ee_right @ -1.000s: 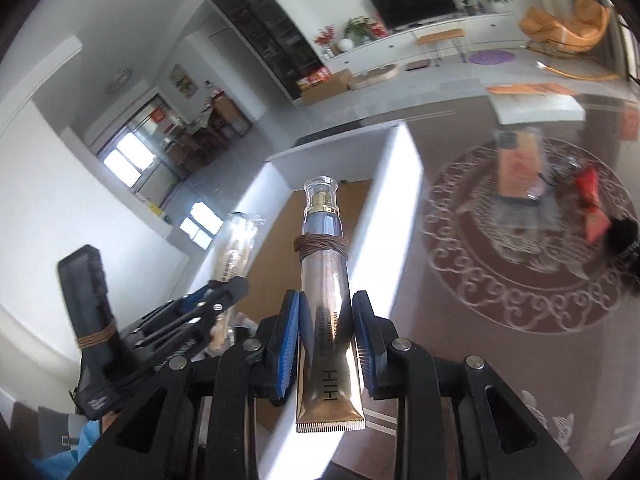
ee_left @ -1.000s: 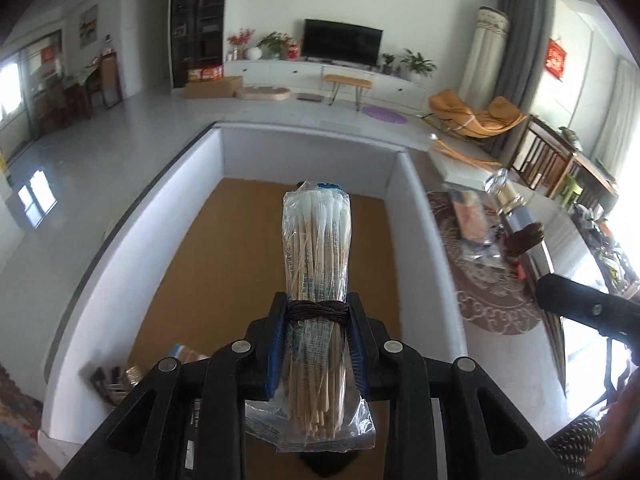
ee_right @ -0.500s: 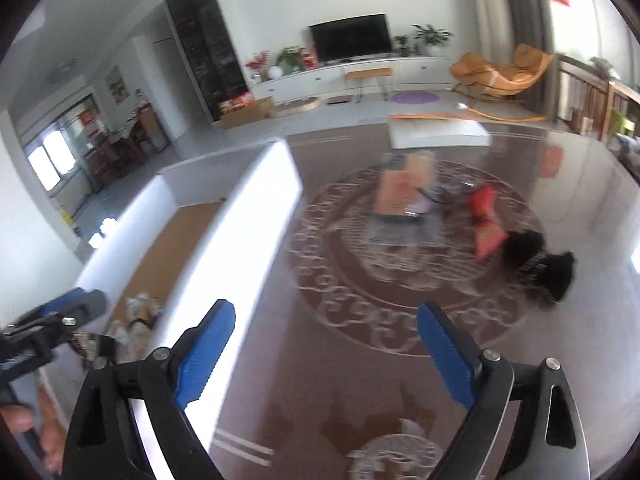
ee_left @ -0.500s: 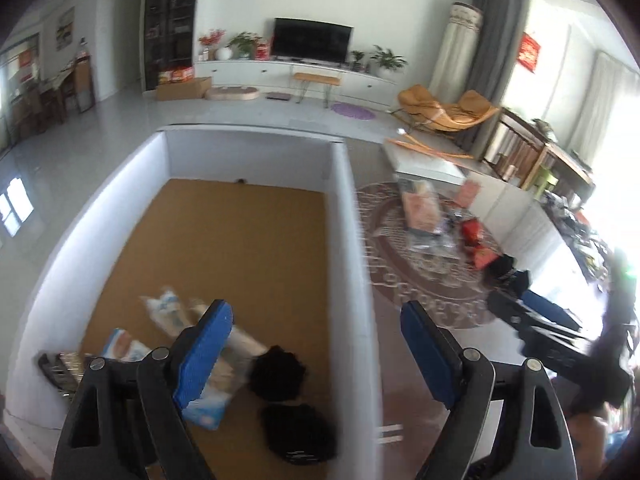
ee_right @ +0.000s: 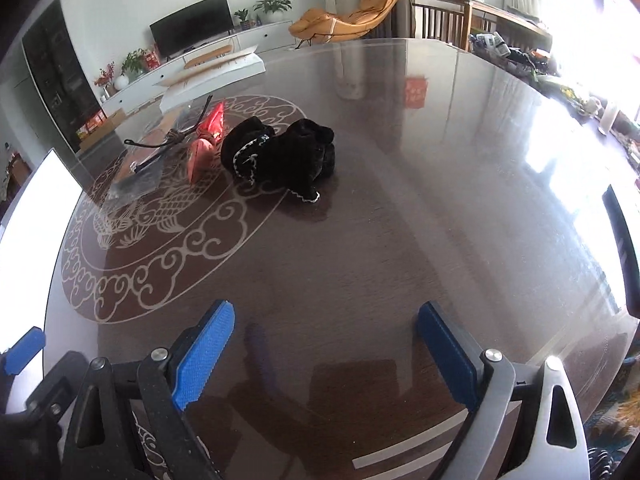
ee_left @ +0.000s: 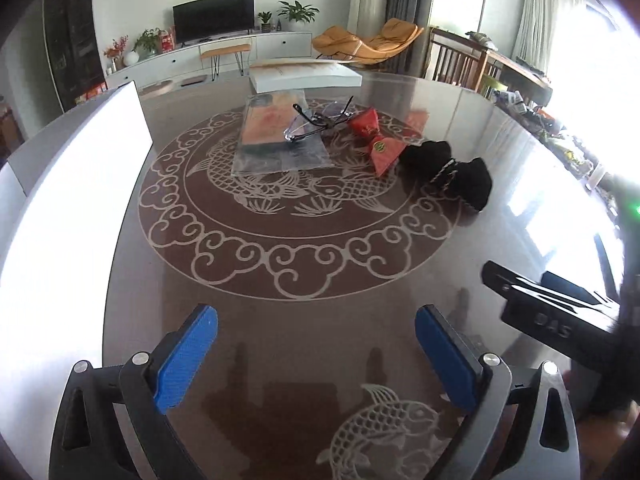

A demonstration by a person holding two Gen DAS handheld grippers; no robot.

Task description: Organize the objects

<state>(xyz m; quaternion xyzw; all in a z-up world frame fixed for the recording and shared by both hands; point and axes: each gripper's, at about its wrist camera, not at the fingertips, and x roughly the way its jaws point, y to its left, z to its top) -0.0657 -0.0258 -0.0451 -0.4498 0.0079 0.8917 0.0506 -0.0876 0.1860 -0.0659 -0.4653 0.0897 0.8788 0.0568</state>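
Note:
My left gripper (ee_left: 316, 320) is open and empty above the glossy brown table (ee_left: 320, 264). My right gripper (ee_right: 326, 318) is open and empty too; it also shows at the right of the left wrist view (ee_left: 552, 312). Far ahead lie a clear plastic packet (ee_left: 276, 140), a pair of glasses (ee_left: 316, 122), two red pouches (ee_left: 376, 140) and black furry items (ee_left: 452, 168) with a chain. In the right wrist view the black furry items (ee_right: 280, 152), the red pouches (ee_right: 206, 136) and the glasses (ee_right: 172, 136) lie ahead to the left.
The white wall of the storage box (ee_left: 80, 184) runs along the table's left side, also in the right wrist view (ee_right: 28, 224). A white flat box (ee_left: 304, 74) lies at the table's far edge. Chairs and furniture stand beyond the table.
One second ago the left gripper held a pack of sticks and the right a cosmetic tube over the box. Both let go, opened, and swung right, away from the box, to face the table.

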